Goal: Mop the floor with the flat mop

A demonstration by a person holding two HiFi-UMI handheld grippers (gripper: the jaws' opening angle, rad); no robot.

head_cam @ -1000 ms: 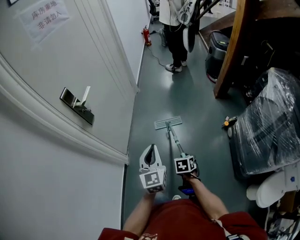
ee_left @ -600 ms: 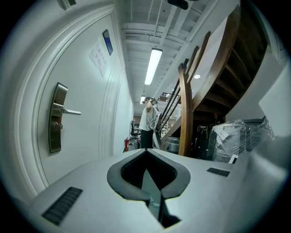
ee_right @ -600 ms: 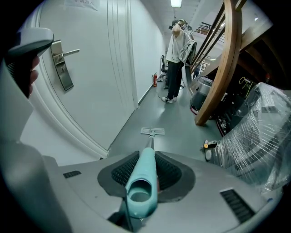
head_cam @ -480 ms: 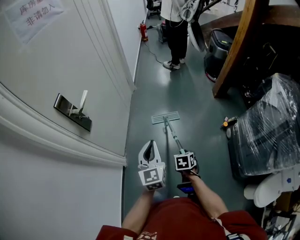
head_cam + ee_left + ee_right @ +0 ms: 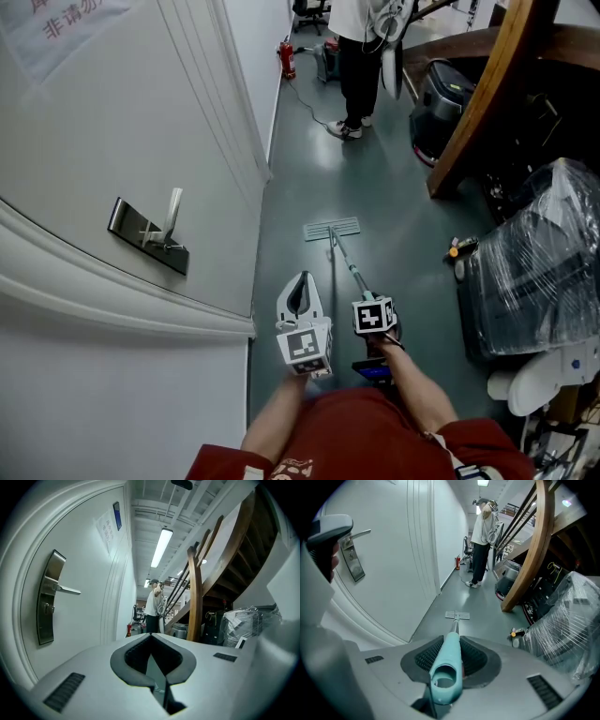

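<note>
The flat mop has a pale rectangular head [image 5: 332, 229] lying flat on the grey-green floor [image 5: 394, 234], and a thin pole [image 5: 345, 260] running back to a teal handle [image 5: 448, 663]. My right gripper [image 5: 375, 319] is shut on that teal handle; in the right gripper view the mop head [image 5: 457, 615] lies straight ahead. My left gripper [image 5: 301, 305] hangs beside it to the left, near the door, jaws closed together with nothing between them [image 5: 157, 674].
A white door [image 5: 122, 141] with a metal lever handle [image 5: 155, 230] fills the left. A person [image 5: 361, 56] stands down the corridor beside a red extinguisher [image 5: 287, 58]. A wooden stair stringer [image 5: 478, 94] and plastic-wrapped goods [image 5: 534, 262] line the right; a small orange-capped item [image 5: 454, 248] lies there.
The mop head has stayed at about the same spot ahead of me, shifting slightly nearer the door. Both grippers keep their grip and position.
</note>
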